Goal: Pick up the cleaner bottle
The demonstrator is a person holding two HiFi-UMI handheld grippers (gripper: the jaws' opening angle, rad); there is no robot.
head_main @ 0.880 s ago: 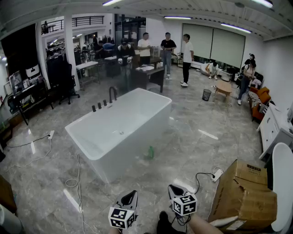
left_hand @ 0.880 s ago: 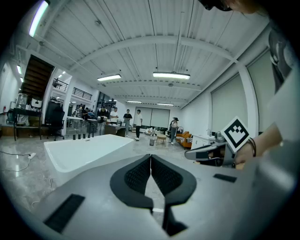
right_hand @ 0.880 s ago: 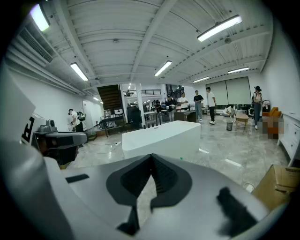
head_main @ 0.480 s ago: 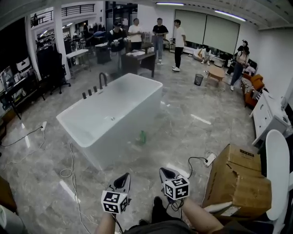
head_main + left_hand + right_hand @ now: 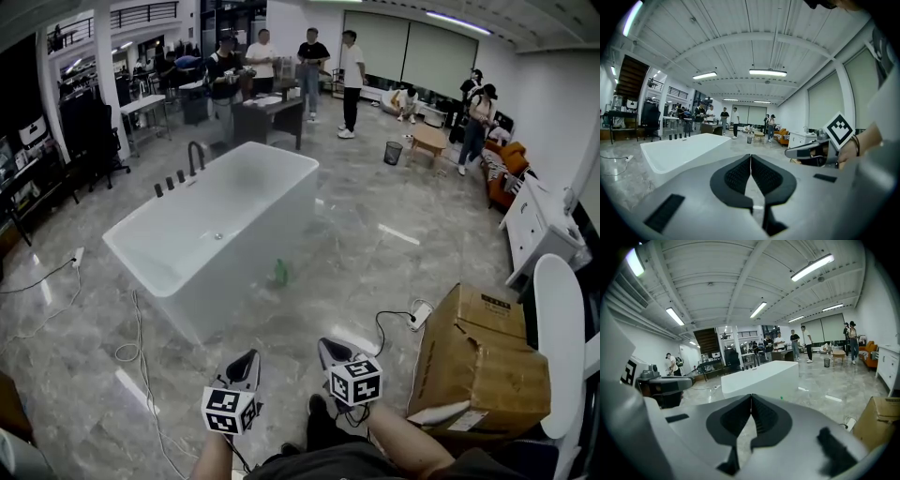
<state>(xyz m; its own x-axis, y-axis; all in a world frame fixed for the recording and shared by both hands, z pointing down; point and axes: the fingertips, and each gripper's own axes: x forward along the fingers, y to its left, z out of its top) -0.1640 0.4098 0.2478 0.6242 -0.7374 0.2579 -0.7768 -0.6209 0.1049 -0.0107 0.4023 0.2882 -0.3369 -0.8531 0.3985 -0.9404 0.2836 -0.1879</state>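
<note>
The cleaner bottle (image 5: pixel 278 273) is a small green bottle standing upright on the floor (image 5: pixel 394 272), just beside the long white wall of the bathtub (image 5: pixel 246 251), at about 4 o'clock from the tub's middle in the head view. It is too small here to show a cap or label. It is probably plastic, so it should be light, with smooth, slightly slippery walls that give under a hard squeeze. A moderate grip across the middle of its body, below any neck, looks the safest hold, coming from the open floor side because the tub wall blocks the far side. The left gripper (image 5: pixel 247 361) and the right gripper (image 5: pixel 329 348) are low in the head view, well apart from the bottle. Each has its jaws closed together on nothing. The bottle lies at about 1 o'clock from the left gripper and 11 o'clock from the right. In the right gripper view only a green speck (image 5: pixel 781 398) shows just past the jaws, at the tub's foot.
</note>
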